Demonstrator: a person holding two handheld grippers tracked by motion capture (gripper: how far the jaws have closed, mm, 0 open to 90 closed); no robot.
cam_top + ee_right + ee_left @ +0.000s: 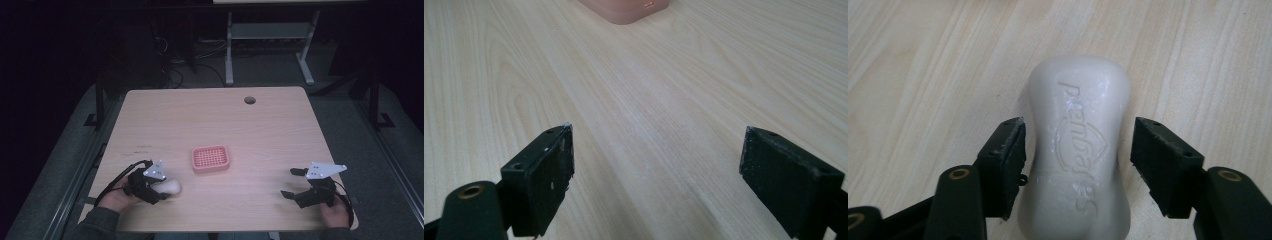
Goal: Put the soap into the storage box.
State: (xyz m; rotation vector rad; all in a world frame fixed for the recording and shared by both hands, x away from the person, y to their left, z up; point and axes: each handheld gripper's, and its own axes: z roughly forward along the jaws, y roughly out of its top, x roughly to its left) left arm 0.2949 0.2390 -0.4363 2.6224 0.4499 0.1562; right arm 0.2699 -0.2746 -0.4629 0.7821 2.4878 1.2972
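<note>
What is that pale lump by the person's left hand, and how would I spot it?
Start at the wooden table and find the pink soap dish near its middle. Nearer the person and to its left lies a white bar of soap, between the open fingers of the left gripper. It is waisted, with embossed lettering.

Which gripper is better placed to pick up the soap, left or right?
Left. The left gripper has its open jaws on both sides of the soap. The right gripper is far away, over bare table.

The white soap bar (1078,150) bears an embossed word — apparently "Safeguard" — above a shield emblem, seen upside down.
</note>
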